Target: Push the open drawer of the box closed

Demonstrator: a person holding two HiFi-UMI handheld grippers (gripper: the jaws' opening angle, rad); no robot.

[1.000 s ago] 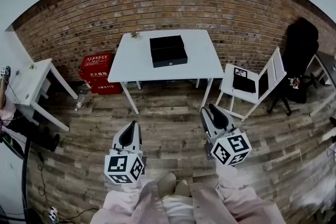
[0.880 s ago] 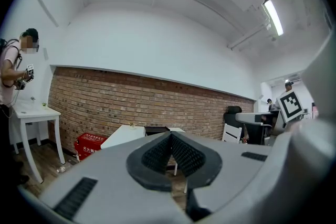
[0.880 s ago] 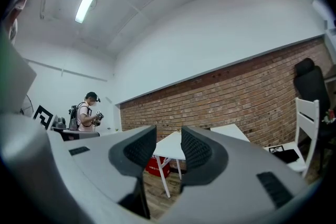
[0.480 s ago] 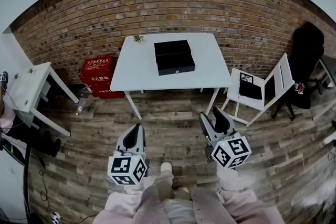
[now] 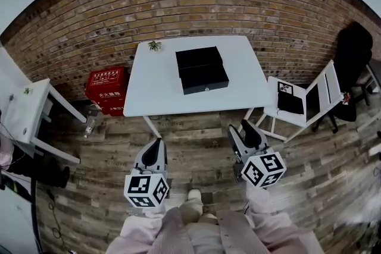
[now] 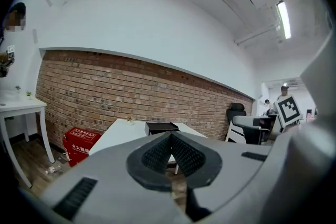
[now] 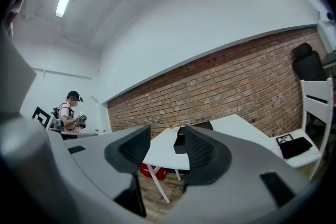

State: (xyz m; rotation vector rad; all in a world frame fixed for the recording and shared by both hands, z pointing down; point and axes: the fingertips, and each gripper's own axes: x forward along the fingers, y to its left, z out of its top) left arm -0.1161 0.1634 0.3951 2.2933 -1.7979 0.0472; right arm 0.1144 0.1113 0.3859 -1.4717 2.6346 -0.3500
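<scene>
A black box [image 5: 201, 64] sits on the white table [image 5: 156, 86], its drawer [image 5: 205, 81] pulled out toward me. Both grippers hang low over the wooden floor, well short of the table. The left gripper [image 5: 156, 144] is shut, its tips meeting with nothing between them [image 6: 169, 137]. The right gripper [image 5: 241, 129] stands open and empty [image 7: 167, 145]. The left gripper view shows the box [image 6: 160, 126] far off above its jaws. In the right gripper view the box [image 7: 179, 142] appears in the gap between the jaws, far away.
A red case [image 5: 105, 86] stands under the table's left side, and a small plant [image 5: 155, 46] on its far corner. A white side table [image 5: 25, 111] is at left, a white folding chair [image 5: 309, 98] and a black office chair [image 5: 352, 47] at right. Another person [image 7: 71, 110] stands in the distance.
The table and box have drawn nearer and sit lower in the head view. The right jaws look wider apart than a second ago. The left gripper stays shut.
</scene>
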